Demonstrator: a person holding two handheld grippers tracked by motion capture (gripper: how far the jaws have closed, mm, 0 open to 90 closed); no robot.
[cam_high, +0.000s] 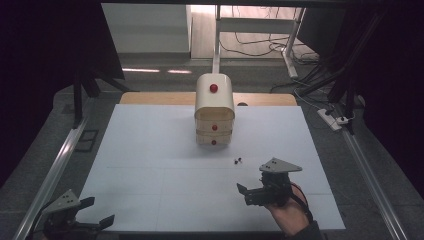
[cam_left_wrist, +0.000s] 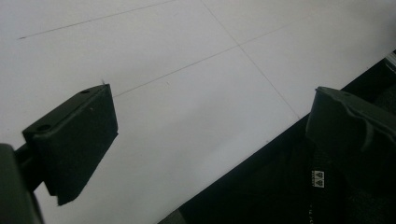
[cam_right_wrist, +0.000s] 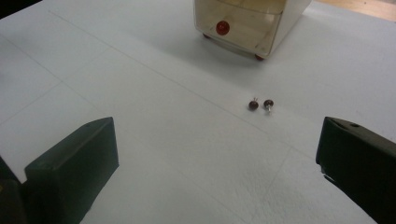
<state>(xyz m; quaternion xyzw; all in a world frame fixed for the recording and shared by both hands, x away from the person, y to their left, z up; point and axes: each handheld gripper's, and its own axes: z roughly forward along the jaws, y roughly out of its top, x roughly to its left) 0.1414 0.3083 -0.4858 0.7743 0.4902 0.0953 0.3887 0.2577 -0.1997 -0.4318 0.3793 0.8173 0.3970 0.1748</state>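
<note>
High view: a white sheet (cam_high: 150, 150) covers the wooden table (cam_high: 150, 98), whose bare edge shows at 12 o'clock. Toward 12 o'clock of the sheet's centre stands a cream mini drawer chest (cam_high: 214, 109) with a rounded top and three red knobs (cam_high: 214, 88) stacked down its front. The right gripper (cam_high: 244, 192), held in a hand (cam_high: 290, 216) at 5 o'clock, carries a grey three-cornered plate and has its jaws spread apart, holding nothing. The left gripper (cam_high: 97, 211) sits at 7 o'clock on the sheet's near corner, its jaws likewise spread and empty. Two small dark beads (cam_high: 238, 161), each with a short pin, lie side by side on the sheet between the chest and the right gripper, nearer the gripper's 12 o'clock. Right gripper view: the beads (cam_right_wrist: 260, 104) lie at 1 o'clock of centre, apart from both black jaws, with the chest's lowest drawer (cam_right_wrist: 243, 23) at 12 o'clock. Left gripper view: the wide-set jaws frame bare sheet (cam_left_wrist: 187, 70) and its near edge.
</note>
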